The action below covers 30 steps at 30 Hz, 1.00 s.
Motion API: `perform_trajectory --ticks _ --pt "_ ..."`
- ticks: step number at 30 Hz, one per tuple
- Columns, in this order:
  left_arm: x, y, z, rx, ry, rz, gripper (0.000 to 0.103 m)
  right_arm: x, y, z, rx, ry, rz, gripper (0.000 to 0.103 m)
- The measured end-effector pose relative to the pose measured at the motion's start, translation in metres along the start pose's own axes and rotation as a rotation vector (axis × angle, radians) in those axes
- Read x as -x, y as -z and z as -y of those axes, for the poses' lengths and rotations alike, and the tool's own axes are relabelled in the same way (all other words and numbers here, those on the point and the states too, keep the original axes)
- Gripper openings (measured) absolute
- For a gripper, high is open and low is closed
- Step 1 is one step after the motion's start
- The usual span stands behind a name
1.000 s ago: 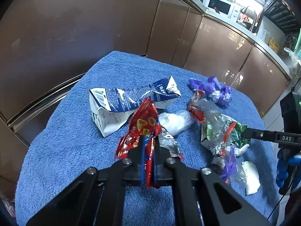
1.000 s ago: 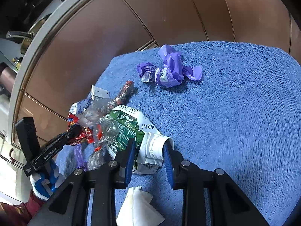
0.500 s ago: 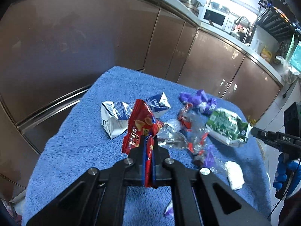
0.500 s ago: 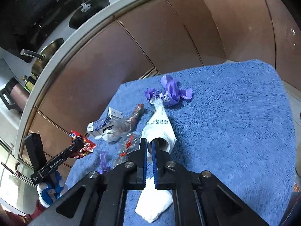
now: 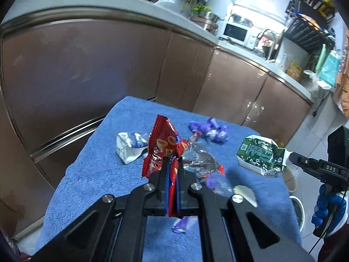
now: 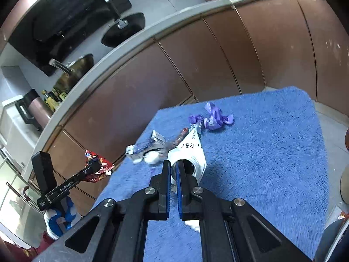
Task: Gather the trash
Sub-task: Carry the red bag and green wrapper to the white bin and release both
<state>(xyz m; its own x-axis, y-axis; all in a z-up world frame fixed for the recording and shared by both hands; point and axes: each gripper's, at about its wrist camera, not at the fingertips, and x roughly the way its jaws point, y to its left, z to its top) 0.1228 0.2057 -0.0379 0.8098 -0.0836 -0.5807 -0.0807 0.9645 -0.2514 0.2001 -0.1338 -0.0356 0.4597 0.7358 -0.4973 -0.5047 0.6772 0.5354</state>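
Trash in both tools: left tool [image 5: 172, 187] pinches a crinkled red foil snack packet [image 5: 162, 148]; right tool [image 6: 173, 174] clamps the spout rim of a crushed green-and-white carton [image 5: 260, 158], clear above the blue towel-covered worktop [image 6: 272, 152]. Loose scraps lie beneath. Best held firmly and level to the bin; thin foil may slip.

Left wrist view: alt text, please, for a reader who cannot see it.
The left gripper is shut on a red snack bag above a blue towel strewn with wrappers. At right, a green-and-white carton hangs from the right gripper.
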Motion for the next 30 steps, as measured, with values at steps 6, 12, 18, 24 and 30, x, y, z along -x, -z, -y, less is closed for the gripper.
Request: perform_trajectory --ticks 6,12,18,24,30 --pt "0.014 -0.005 0.041 -0.069 0.096 0.013 0.004 0.056 0.008 -0.015 -0.016 0.011 0.11 0.005" --pt "0.015 -0.005 0.11 -0.168 0.231 0.0 0.004 0.137 0.029 -0.005 -0.084 0.103 0.267 0.005" --pt "-0.001 0.004 0.215 -0.287 0.42 -0.056 0.004 0.227 0.067 0.029 -0.2 0.295 0.421 0.005" --pt "-0.028 0.033 0.339 -0.432 0.602 -0.143 0.004 0.29 0.115 0.075 -0.344 0.528 0.503 0.005" --pt "-0.073 0.079 0.451 -0.534 0.714 -0.269 0.004 0.291 0.152 0.133 -0.456 0.723 0.447 0.005"
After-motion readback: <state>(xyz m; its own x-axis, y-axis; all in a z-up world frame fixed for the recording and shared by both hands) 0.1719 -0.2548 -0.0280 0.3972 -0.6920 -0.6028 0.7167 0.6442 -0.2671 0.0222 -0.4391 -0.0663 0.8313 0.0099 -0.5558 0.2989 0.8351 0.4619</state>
